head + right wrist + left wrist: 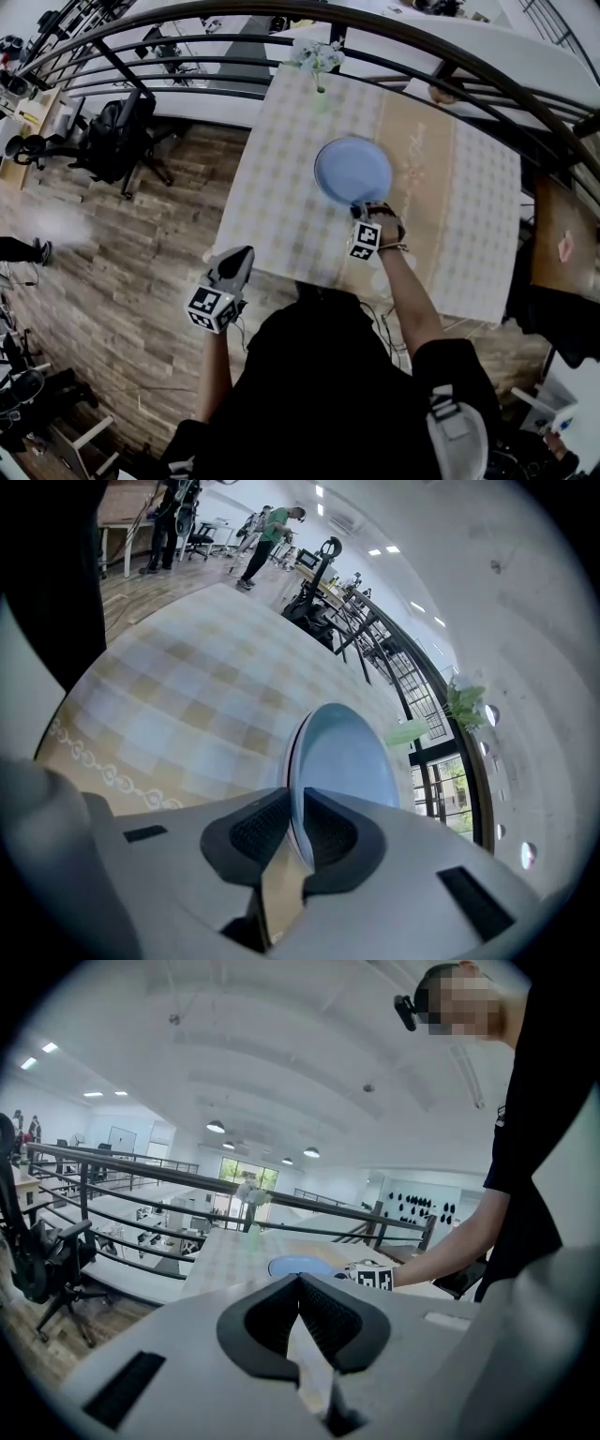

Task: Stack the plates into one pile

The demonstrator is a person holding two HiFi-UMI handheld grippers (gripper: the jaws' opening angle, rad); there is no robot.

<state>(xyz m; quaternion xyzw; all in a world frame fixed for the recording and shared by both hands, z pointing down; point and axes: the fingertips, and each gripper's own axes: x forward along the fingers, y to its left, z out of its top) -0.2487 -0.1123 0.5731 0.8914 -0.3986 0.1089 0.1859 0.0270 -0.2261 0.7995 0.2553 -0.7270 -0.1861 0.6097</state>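
Plates (352, 171) — one blue pile, upper centre of the surface (272, 202); none seen loose. My right gripper (296, 829): jaws opening, the pile's rim between them. My left gripper (300, 1288): jaws together, empty, lower left. Stacking looks done — only the release is left.

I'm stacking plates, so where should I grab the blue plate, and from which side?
Best bet: pinch the blue plate by its thin near rim, coming in low from the person's side, one jaw above, one below. It lies flat on the table, so only the lifted rim offers a hold.
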